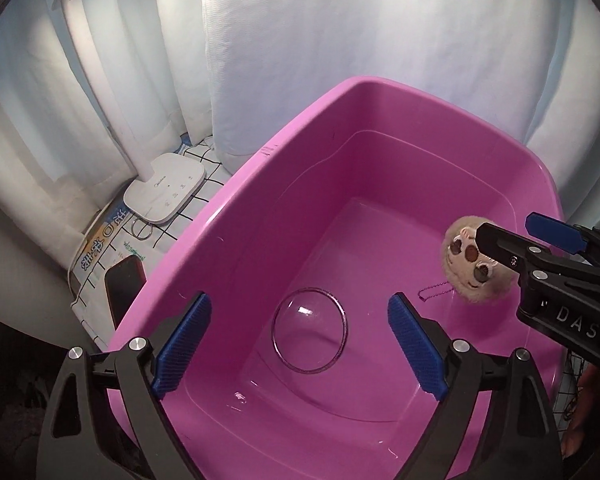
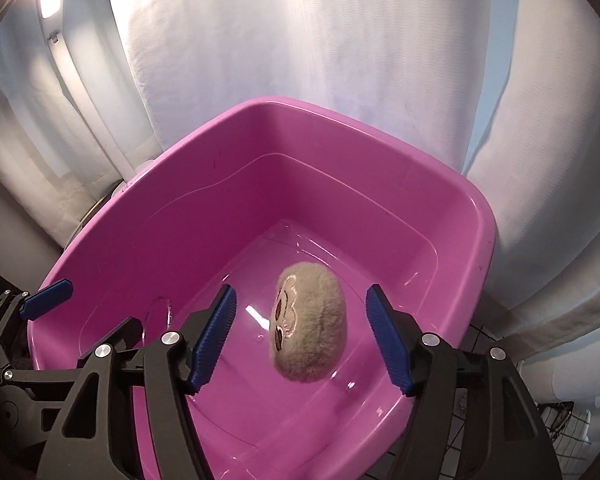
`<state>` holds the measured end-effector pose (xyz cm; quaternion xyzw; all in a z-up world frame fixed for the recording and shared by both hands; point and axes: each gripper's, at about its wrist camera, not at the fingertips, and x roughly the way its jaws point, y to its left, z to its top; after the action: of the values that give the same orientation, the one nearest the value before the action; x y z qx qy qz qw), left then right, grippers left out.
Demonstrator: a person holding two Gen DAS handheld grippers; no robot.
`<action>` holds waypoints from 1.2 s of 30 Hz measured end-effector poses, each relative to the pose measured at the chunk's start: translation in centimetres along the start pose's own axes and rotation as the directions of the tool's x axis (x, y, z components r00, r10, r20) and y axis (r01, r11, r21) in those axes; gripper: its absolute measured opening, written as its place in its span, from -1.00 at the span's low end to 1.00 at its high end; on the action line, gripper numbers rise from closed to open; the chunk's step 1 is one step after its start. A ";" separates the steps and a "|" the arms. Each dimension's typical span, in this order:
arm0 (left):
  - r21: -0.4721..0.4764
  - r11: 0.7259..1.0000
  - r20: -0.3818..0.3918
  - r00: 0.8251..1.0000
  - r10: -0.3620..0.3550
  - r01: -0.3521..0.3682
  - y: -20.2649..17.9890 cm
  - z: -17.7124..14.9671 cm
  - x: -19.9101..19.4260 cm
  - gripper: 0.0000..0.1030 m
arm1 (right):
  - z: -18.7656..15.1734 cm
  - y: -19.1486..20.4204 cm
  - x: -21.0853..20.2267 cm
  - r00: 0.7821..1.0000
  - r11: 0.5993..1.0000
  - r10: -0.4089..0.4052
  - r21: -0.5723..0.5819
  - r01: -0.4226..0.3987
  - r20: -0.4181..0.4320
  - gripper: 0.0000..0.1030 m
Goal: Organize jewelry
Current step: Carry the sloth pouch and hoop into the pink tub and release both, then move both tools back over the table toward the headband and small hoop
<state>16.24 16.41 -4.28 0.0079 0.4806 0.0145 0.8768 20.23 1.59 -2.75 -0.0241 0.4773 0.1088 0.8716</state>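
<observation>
Pink rectangular plastic tub (image 1: 236, 208) held both items. The beige furry plush face charm (image 2: 308, 324), soft and light, best pinched across its body, hung between the right gripper (image 2: 302, 336)'s parted, non-touching pads, long axis roughly upright, face leftward. The clear bangle (image 1: 309, 330) lay flat, rigid, slippery, below the wide-open, empty left gripper (image 1: 300, 346).

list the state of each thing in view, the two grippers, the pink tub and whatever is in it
left gripper: open, nothing between its pads, above the tub
right gripper: open, plush toy between its pads but untouched
pink plastic tub: upright, no lid
clear round glass bangle: inside the tub, loose
beige fluffy plush face charm: inside the tub, gripped by nothing
pink ball chain: on the charm, trailing inside the tub
</observation>
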 end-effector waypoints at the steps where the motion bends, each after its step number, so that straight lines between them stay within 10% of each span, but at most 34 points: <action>1: -0.003 1.000 -0.001 1.000 0.000 0.000 0.1 0.0 0.0 0.72 | -0.1 -0.2 -0.1 1.000 1.000 -0.001 0.002 0.001 -0.001 0.25; 20: -0.017 1.000 0.081 0.996 -0.023 0.025 -0.4 -2.1 -5.0 0.73 | -4.6 -1.8 -6.3 0.993 0.993 0.015 0.111 -0.028 0.118 0.25; 36: 0.114 0.974 0.110 0.972 -0.206 0.194 -10.2 -8.4 -11.7 0.73 | -17.7 -14.6 -17.5 0.975 0.942 -0.155 0.323 0.097 0.160 0.25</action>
<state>3.10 5.87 0.75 0.0054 0.4250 -0.0991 0.8997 -0.43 -18.10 1.37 0.0937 0.4037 -0.0228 0.9098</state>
